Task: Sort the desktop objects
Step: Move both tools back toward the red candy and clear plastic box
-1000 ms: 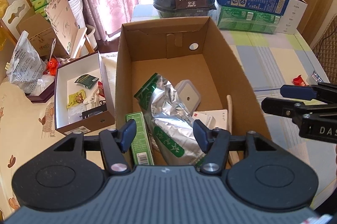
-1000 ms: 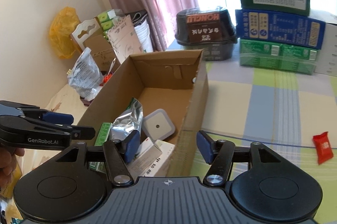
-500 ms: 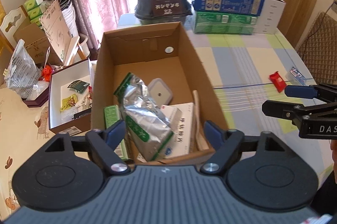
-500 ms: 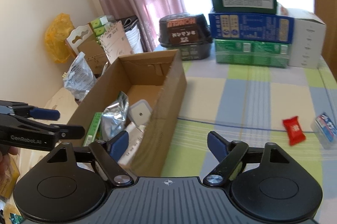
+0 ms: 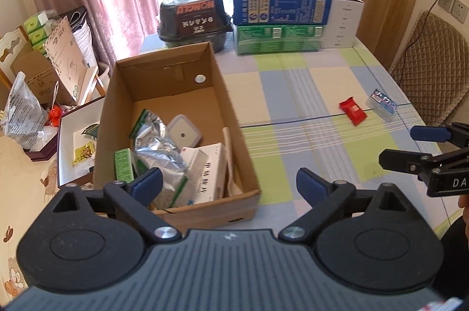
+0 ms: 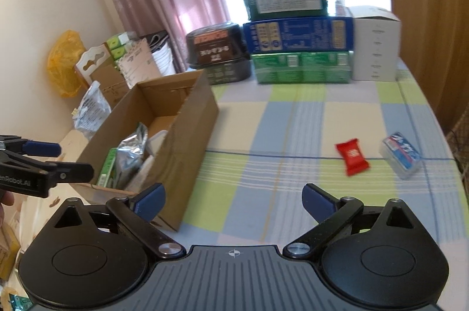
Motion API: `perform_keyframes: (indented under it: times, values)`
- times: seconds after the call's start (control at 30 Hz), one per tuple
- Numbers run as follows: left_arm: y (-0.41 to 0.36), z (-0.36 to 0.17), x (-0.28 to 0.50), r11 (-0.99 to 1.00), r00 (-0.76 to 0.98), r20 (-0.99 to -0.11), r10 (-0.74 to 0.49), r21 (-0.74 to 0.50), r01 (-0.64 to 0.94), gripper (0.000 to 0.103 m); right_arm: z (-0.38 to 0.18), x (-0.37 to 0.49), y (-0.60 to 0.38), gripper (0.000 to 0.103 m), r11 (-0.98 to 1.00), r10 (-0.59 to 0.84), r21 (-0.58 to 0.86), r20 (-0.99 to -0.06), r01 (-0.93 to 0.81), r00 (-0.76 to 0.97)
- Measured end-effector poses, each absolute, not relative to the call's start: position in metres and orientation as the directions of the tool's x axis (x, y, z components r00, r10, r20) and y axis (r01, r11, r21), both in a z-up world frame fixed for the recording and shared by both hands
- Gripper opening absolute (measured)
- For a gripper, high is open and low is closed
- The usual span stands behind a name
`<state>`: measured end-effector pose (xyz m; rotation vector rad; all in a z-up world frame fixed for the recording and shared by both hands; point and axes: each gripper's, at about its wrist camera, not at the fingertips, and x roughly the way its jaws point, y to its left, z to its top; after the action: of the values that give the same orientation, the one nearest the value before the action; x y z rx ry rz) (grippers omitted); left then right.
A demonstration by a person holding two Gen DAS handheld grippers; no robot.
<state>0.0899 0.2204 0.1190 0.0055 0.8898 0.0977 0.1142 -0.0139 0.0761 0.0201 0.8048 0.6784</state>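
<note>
An open cardboard box [image 5: 234, 135] [image 6: 190, 135] stands on the checked tablecloth and holds a silver foil bag [image 5: 158, 147], a small white square container [image 5: 183, 133], a green packet and a white medicine box. A red candy packet [image 5: 353, 114] [image 6: 351, 157] and a small clear case with a blue label [image 5: 381, 104] [image 6: 400, 154] lie on the cloth to the right. My left gripper [image 5: 228, 185] is open and empty at the box's near end. My right gripper [image 6: 233, 201] is open and empty, to the right of the box and short of the candy.
Stacked green, blue and white boxes [image 5: 281, 9] and a black lidded container [image 5: 193, 21] stand at the table's far edge. A white tray of small items [image 5: 76, 147] and bags sit left of the box. A padded chair [image 5: 428, 76] stands at the right.
Both grippers have pulled back and up from the box and opened wider. The red candy and the blue-label case have come into both views.
</note>
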Motion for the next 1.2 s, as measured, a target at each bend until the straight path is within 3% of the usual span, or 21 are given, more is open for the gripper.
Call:
perform_keyframes:
  times: [0.07,0.77,1.2]
  values:
    - [0.213,0.119,0.088,0.996,0.629,-0.773,0.085,0.046,-0.078,0.101,0.076,0.113,-0.027,0.101,0.797,0.561,0.264,-0.658,-0.543,0.503]
    - [0.108,0.103,0.113,0.998,0.62,-0.784,-0.019,0.019,0.054,0.102,0.07,0.133,-0.181,0.101,0.902,0.41,0.206,-0.682,-0.379,0.606]
    - [0.044,0.06,0.182,0.996,0.571,-0.819,-0.065,-0.017,0.089,0.102,0.038,0.195,-0.209,0.101,0.883,0.393,0.114,-0.708,-0.455,0.587]
